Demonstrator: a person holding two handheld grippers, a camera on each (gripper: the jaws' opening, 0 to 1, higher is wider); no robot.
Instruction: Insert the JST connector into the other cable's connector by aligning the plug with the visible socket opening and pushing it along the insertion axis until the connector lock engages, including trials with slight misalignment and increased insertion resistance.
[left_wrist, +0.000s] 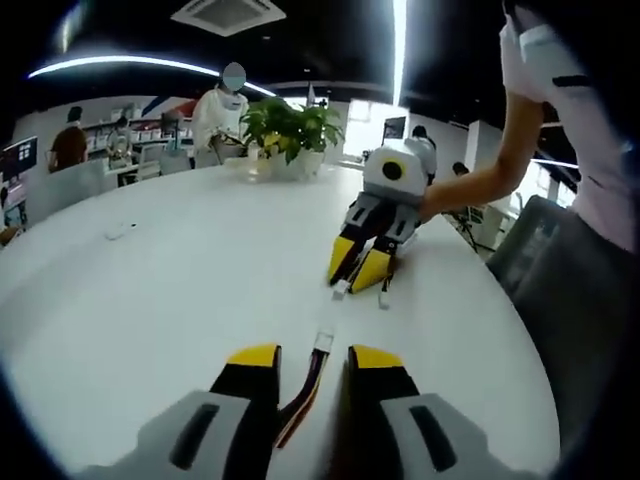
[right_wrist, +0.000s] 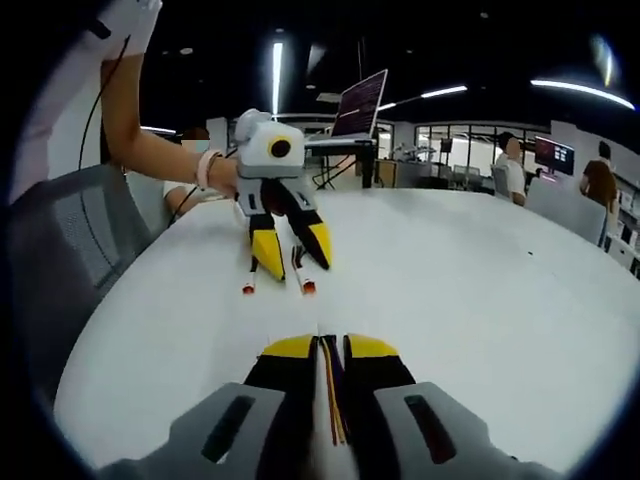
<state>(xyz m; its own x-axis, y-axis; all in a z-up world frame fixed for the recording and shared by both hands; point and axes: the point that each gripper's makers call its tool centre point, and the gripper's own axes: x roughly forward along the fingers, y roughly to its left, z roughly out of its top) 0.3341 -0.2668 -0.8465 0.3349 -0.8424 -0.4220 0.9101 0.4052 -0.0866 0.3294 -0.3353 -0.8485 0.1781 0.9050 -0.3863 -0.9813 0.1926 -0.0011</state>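
Observation:
My left gripper (left_wrist: 315, 358) stands open on the white table (left_wrist: 180, 290). A cable of coloured wires (left_wrist: 305, 395) lies loose between its jaws, its white connector (left_wrist: 323, 342) just ahead of the tips. Facing it, my right gripper (left_wrist: 358, 266) is shut on the other cable, whose white connector (left_wrist: 340, 291) points toward the first with a short gap between them. In the right gripper view the right gripper (right_wrist: 330, 347) pinches red, yellow and dark wires (right_wrist: 331, 395). Beyond it the left gripper (right_wrist: 292, 252) has its jaws spread over a thin cable (right_wrist: 298, 264) ending in a reddish tip (right_wrist: 308, 288).
A second small connector (left_wrist: 383, 300) lies beside the right gripper's tips. A potted plant (left_wrist: 290, 135) stands at the table's far side, with people and desks behind it. A grey chair (left_wrist: 540, 250) is at the table's right edge. A small white object (left_wrist: 120, 231) lies far left.

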